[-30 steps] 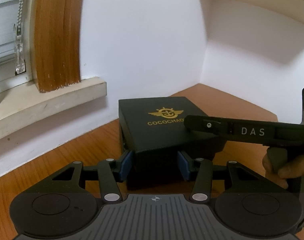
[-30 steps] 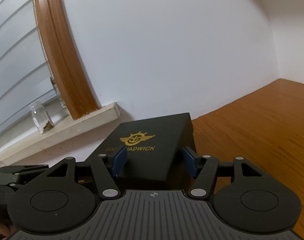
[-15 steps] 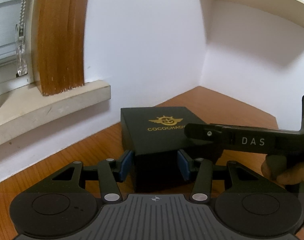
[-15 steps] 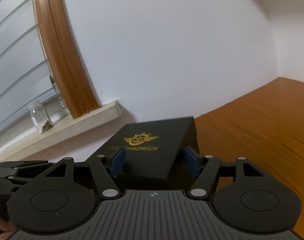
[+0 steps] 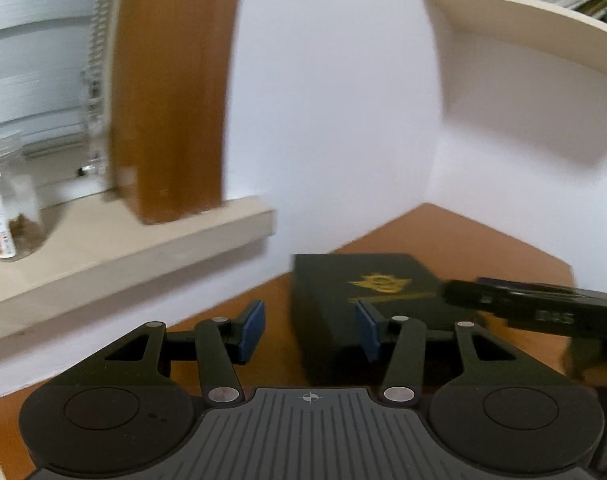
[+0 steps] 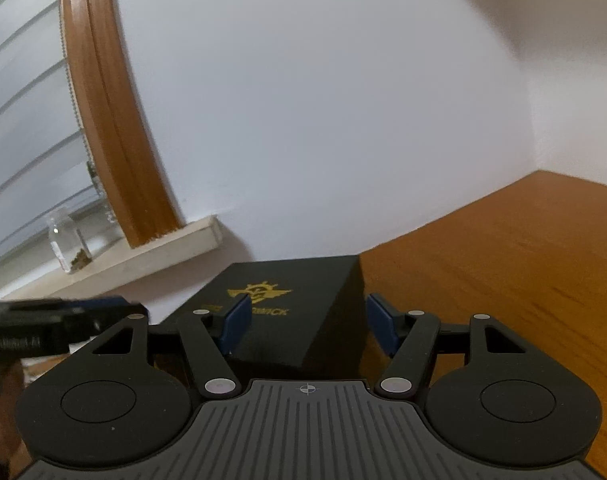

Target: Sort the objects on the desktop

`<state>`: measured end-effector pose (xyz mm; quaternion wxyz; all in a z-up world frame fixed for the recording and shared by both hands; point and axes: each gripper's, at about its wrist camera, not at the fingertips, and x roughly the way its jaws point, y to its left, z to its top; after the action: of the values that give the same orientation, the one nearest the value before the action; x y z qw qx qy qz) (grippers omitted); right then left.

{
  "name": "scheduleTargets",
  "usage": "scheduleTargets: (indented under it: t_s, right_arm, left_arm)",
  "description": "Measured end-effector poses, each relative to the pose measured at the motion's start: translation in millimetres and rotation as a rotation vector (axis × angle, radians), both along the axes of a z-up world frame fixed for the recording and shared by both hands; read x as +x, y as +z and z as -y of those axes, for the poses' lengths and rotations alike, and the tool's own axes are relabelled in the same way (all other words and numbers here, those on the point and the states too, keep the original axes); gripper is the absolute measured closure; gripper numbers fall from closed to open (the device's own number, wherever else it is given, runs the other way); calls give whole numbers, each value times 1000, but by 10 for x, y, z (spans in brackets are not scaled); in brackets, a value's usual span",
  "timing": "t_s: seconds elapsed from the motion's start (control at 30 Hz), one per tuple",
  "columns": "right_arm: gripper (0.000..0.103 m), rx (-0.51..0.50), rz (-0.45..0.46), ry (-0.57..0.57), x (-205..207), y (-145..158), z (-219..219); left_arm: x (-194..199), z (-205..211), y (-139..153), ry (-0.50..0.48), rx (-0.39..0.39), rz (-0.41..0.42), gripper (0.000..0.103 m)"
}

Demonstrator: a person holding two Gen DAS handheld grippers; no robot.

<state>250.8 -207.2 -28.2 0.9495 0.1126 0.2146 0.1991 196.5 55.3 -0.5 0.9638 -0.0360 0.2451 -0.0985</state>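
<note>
From my left camera, the black box [image 5: 367, 300] with the gold emblem sits on the desk [image 5: 463, 232] in the corner by the white wall, at about 1 o'clock. My left gripper [image 5: 309, 332] is released. Its 9 o'clock pad is clear of the box with bare desk between them, and its 3 o'clock pad is in front of the lid. My right gripper [image 6: 309, 326] reaches over the box from 3 o'clock. Its fingers are also released, one pad over the lid, the other just beside the box's edge. A glass jar [image 6: 69, 244] stands on the window sill [image 6: 151, 256] at 10 o'clock.
</note>
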Motion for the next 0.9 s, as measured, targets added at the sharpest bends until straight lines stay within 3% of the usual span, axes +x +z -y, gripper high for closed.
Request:
scheduleTargets:
  t_s: [0.27,0.4,0.63,0.77,0.9]
  right_arm:
    - [40,-28,0,-30,1,-44,81]
    - [39,-33,-7,-43,7,-71,126]
    - [39,-45,-4,-41,3,-90,123]
    - [39,-47,-9,-39,14,-99,118]
    - [39,-47,-17,-37,21,-137,116]
  left_arm:
    - [170,-89,-141,43,11,-42,50]
    - [132,-57,-165,57,31,-40,36]
    - [132,-77,-159,61,29,-41,36]
    - [60,-107,-51,39,-25,14,23]
    - [57,-66,-34,20,-23,7,23]
